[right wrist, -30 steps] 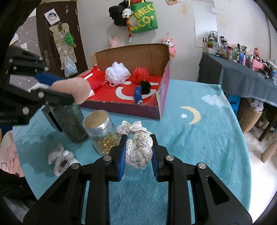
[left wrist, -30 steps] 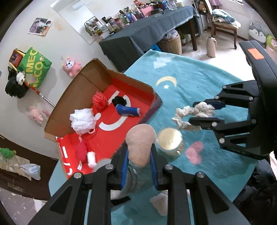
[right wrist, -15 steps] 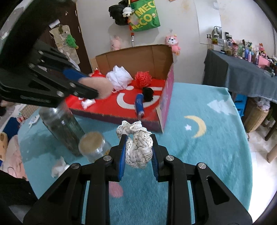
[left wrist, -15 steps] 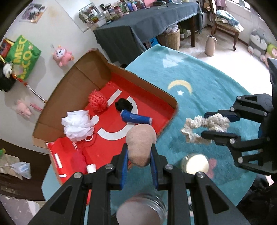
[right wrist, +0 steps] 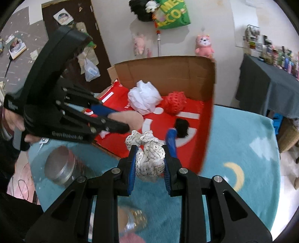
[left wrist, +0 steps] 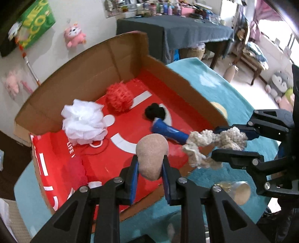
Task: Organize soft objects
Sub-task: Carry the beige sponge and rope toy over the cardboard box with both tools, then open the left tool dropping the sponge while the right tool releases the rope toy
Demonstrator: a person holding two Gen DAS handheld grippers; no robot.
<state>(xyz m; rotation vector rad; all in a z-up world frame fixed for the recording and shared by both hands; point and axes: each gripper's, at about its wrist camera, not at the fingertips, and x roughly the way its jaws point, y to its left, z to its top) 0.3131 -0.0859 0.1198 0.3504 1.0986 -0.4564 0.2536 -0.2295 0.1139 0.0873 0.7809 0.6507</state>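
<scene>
Open cardboard box [left wrist: 115, 61] with red printed lining, standing on the teal cloth [left wrist: 233, 97]. Contents: white mesh pouf [left wrist: 84, 122], red mesh pouf [left wrist: 119, 97], black pompom [left wrist: 155, 112] touching the end of a blue tube [left wrist: 168, 131], and a dark red soft item [left wrist: 76, 168] near the front wall. On the lining you can read only the fragment "LIFE"; the rest is large white shapes. Outside the box: a gold-filled jar with a cork-coloured lid [left wrist: 236, 190] and a metal-lidded jar [right wrist: 61, 168], contents unclear. The green bag [right wrist: 172, 15] on the wall reads "MECO" in part. Your left gripper [left wrist: 149, 168] has its fingers pressed narrowly on the tan sponge [left wrist: 151, 157], held over the box's front portion. Your right gripper [right wrist: 148, 161] has its fingers clamped on the cream crocheted bundle [right wrist: 149, 158], held above the box's near wall, with loose ends trailing toward the blue tube.
</scene>
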